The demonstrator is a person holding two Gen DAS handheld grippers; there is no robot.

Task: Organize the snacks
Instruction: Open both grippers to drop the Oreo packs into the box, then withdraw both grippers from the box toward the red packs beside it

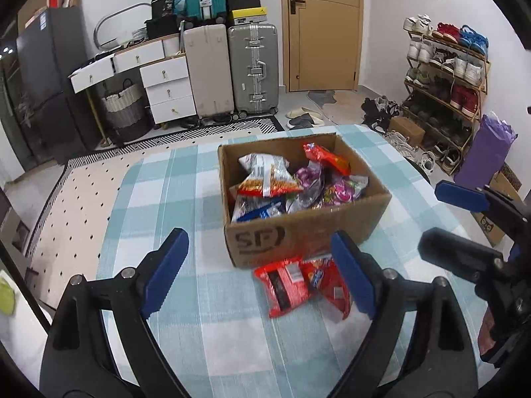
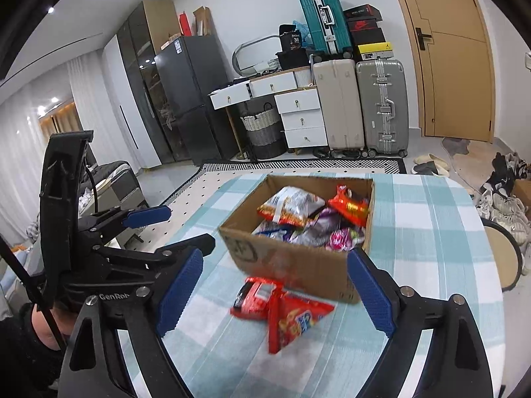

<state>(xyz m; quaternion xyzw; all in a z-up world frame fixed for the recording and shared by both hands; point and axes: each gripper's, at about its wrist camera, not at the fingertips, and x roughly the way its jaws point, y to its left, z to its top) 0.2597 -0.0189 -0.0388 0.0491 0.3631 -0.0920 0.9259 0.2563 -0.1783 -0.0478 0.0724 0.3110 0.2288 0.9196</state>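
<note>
Words and signs you can read

The brown box [image 1: 308, 235] on the desk [image 1: 186, 199] has big dark letters "SF" printed on its front side, inside a curved mark. The right tongs [image 2: 272, 285] have white letters "GenRob" on the black arm, and the rest of that word is hidden. A black bag [image 2: 292, 41] on top of the drawers shows the number "36". A red and black shoebox [image 2: 361, 26] up on the pile has a swoosh sign on it. The snack bags have bright print, but it is too small and blurry to read.
</note>
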